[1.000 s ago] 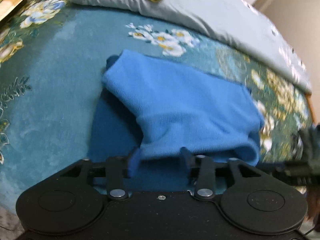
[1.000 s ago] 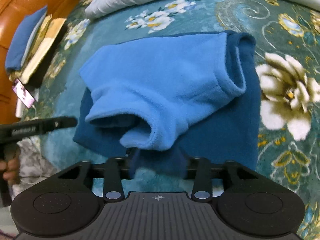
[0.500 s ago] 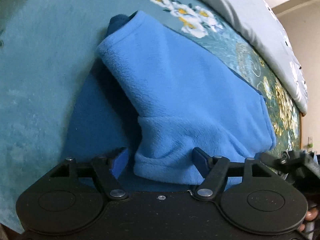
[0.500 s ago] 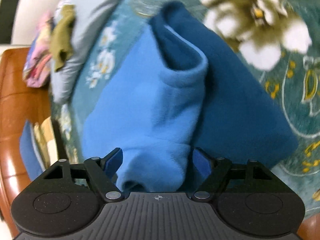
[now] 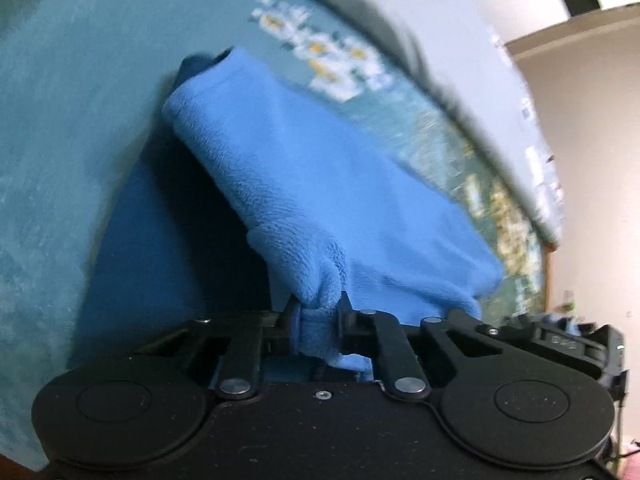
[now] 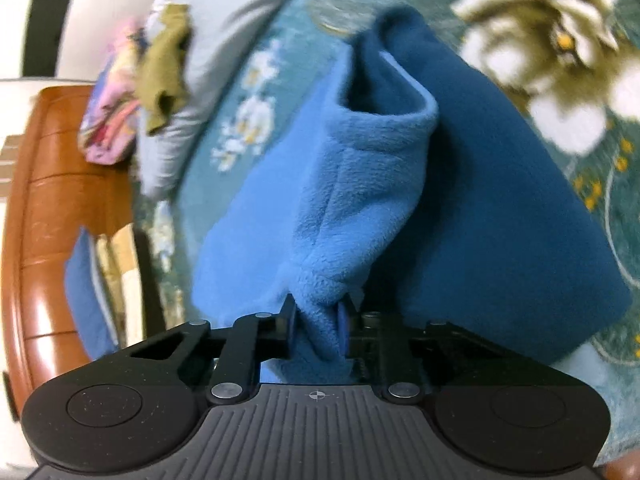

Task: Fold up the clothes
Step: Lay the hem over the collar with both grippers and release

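A light blue fleece garment point(image 5: 320, 184) lies partly folded over a dark blue layer point(image 5: 168, 248) on a teal flowered bedspread point(image 5: 60, 120). My left gripper point(image 5: 318, 312) is shut on a bunched near corner of the light blue fleece. In the right wrist view the same fleece point(image 6: 352, 200) rises in a fold above the dark blue layer point(image 6: 500, 220), and my right gripper point(image 6: 320, 316) is shut on its other near corner. The right gripper's body shows at the left wrist view's right edge point(image 5: 568, 340).
A grey quilt point(image 5: 460, 60) runs along the bed's far side. An olive cloth point(image 6: 164, 64) and a pink patterned cloth point(image 6: 112, 112) lie on it. A brown wooden headboard point(image 6: 48, 240) and stacked folded items point(image 6: 104, 280) stand at the left.
Both grippers were open around the fleece's near edge half a second ago; now both have shut on it and the pinched corners are bunched between the fingers.
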Motion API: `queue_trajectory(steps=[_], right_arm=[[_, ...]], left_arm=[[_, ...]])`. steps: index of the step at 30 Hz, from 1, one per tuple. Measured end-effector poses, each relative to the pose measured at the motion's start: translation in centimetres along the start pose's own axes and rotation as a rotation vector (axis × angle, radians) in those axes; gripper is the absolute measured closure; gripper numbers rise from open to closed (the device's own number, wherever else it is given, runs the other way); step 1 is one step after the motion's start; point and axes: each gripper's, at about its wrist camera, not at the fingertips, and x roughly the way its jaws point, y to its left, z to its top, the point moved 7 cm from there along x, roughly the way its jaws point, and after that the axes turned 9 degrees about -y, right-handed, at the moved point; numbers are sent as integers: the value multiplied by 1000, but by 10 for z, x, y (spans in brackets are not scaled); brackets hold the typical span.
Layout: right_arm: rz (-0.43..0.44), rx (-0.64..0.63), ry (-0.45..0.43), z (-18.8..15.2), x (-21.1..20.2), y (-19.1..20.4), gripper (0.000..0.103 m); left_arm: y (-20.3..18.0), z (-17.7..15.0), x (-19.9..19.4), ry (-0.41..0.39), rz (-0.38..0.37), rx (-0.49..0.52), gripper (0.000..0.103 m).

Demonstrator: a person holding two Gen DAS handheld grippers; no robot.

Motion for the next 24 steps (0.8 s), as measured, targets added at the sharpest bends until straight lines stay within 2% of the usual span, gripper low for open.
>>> queue_trajectory(steps=[2, 5, 8, 12, 18, 24], right_arm=[[17, -41, -10, 2, -10, 5, 87], [-16, -115, 8, -2, -20, -2, 87], [-93, -156, 42, -15, -18, -21, 87], [-173, -154, 45, -28, -9, -44, 87], [-231, -169, 39, -32, 0, -59, 87], [-236, -218, 38, -33, -6, -55, 83]], left_arm=[[-3, -2, -11, -18, -28, -20, 91], [-1, -19, -20, 0, -31, -8, 91], [8, -44, -12, 52, 13, 17, 91], [21, -64, 6, 78, 86, 19, 90], [26, -69, 30, 120, 156, 82, 86], [18, -65, 21, 116, 180, 149, 81]])
